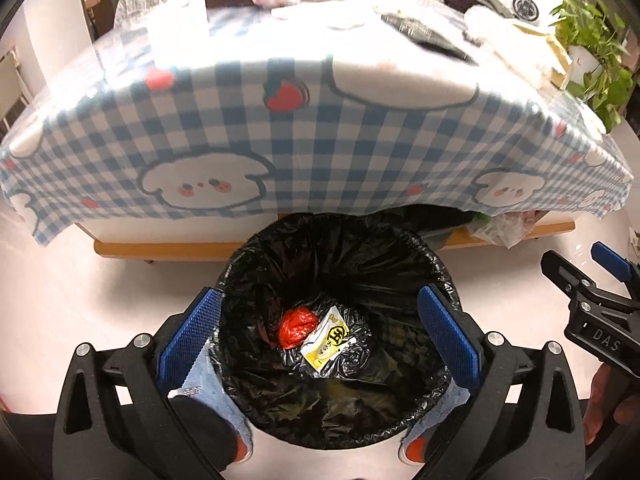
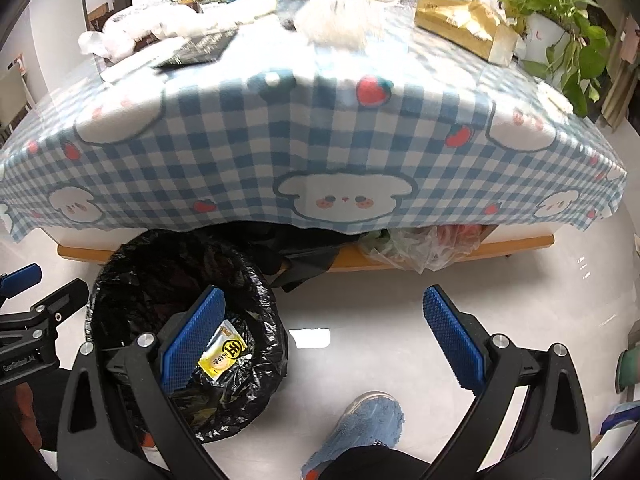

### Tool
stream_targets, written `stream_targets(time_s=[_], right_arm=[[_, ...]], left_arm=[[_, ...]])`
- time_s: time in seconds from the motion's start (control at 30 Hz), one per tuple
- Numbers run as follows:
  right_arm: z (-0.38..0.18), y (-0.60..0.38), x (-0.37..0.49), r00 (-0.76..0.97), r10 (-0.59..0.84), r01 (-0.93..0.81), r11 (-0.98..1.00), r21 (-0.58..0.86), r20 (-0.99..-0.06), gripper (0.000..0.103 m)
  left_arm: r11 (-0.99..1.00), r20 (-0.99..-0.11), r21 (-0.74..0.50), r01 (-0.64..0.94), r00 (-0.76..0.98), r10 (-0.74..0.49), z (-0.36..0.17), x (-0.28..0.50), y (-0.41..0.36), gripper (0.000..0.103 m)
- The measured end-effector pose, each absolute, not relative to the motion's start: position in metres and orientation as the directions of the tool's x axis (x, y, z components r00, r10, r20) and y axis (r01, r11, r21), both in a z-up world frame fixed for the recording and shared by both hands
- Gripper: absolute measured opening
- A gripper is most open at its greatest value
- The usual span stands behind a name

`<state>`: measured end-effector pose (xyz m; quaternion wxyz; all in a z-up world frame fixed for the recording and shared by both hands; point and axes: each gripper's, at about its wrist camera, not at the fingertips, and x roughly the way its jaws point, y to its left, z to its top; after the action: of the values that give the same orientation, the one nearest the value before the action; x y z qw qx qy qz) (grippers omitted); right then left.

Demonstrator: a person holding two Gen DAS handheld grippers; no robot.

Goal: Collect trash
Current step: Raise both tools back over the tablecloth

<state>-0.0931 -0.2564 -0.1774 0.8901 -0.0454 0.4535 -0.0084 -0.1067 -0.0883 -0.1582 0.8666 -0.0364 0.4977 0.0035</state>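
1. Your left tongs (image 1: 320, 320) hang above a trash bin (image 1: 436, 264) lined with a black bag, their blue pads spread wide and nothing between them.
2. At the bottom of the bin lie a crumpled red wrapper (image 1: 297, 326) and a yellow-and-white sachet (image 1: 330, 338), touching each other.
3. Your right tongs (image 2: 324, 320) are also wide open and empty, over bare pale floor just right of the bin.
4. Behind the bin stands a low bench under a blue-and-white checked tablecloth (image 2: 248, 148) printed with puppies and strawberries.
5. On the bench sit a gold tissue box (image 2: 464, 20) and a potted plant (image 2: 560, 32), near each other.
6. A clear plastic bag (image 2: 420, 248) is tucked under the bench edge.
7. Your feet wear blue fuzzy slippers (image 2: 372, 420).
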Motion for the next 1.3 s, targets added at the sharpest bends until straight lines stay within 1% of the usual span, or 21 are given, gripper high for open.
stream_targets(time_s=[0.4,0.83,1.1,1.3], right_arm=[[-0.124,-0.247,-0.103,0.656,-0.054,-0.015,0.996,-0.085,-0.753,0.096],[-0.07,-0.237,-0.085,0.72,-0.051,-0.005,0.997,-0.078,-0.692,0.096],[-0.052,-0.234,-0.068,0.732,-0.046,-0.008,0.997,-0.077,-0.68,0.096],[-0.046,-0.232,-0.051,0.731,-0.051,-0.013,0.996,-0.089,-0.681,0.096]], left_arm=[[0.998,-0.826,-0.051,-0.037,0.563,-0.022,-0.107,-0.115,-0.079,0.097],[0.999,-0.814,-0.039,-0.037,0.581,-0.01,-0.072,-0.09,-0.074,0.097],[0.998,-0.803,-0.043,-0.036,0.596,-0.013,-0.053,-0.07,-0.067,0.097],[0.999,-0.798,-0.025,-0.033,0.603,0.0,-0.044,-0.048,-0.063,0.097]])
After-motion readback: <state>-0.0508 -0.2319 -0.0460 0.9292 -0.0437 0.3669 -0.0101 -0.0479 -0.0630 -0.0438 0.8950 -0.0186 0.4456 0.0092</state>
